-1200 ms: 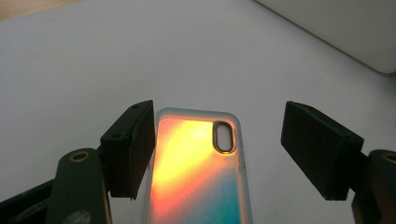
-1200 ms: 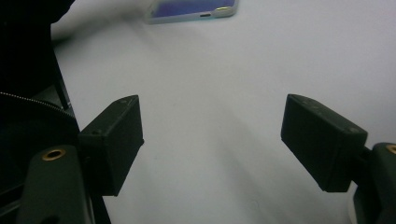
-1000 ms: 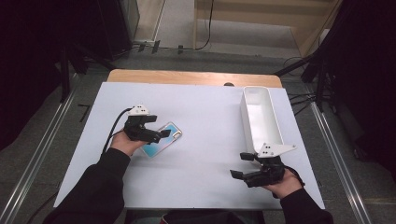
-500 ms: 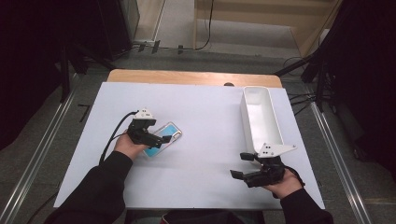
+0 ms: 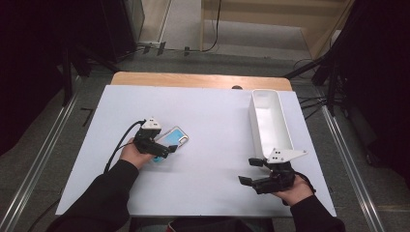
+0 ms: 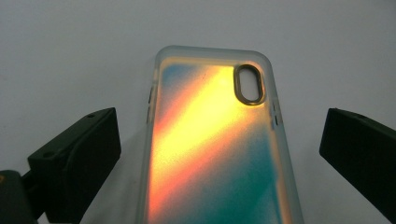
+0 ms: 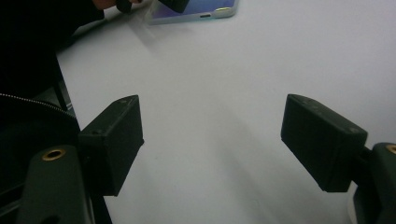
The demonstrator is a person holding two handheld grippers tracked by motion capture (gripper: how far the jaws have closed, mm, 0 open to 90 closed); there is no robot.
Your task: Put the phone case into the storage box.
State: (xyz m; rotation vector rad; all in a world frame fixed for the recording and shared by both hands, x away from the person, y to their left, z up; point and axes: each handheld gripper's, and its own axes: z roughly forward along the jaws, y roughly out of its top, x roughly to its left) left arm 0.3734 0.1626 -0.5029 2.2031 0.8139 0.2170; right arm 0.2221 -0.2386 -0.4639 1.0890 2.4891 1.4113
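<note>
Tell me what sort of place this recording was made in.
Probably a lab or studio set up for recording: a table under a white sheet, metal rails on the floor beside it, and loose cables and dark stands around.

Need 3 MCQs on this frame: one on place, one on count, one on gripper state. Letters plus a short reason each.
1. Where does the white bin stand?
A. table's right side
B. table's left side
C. on the floor

2. How many phone cases lie on the table?
A. one
B. two
C. three

3. How do the left gripper jaws stand?
A. clamped on the case
B. open, either side of the case
C. shut on nothing

A: the high view shows the bin by the right edge.
A: a single phone case lies there.
B: bare table shows between each jaw and the case.
</note>
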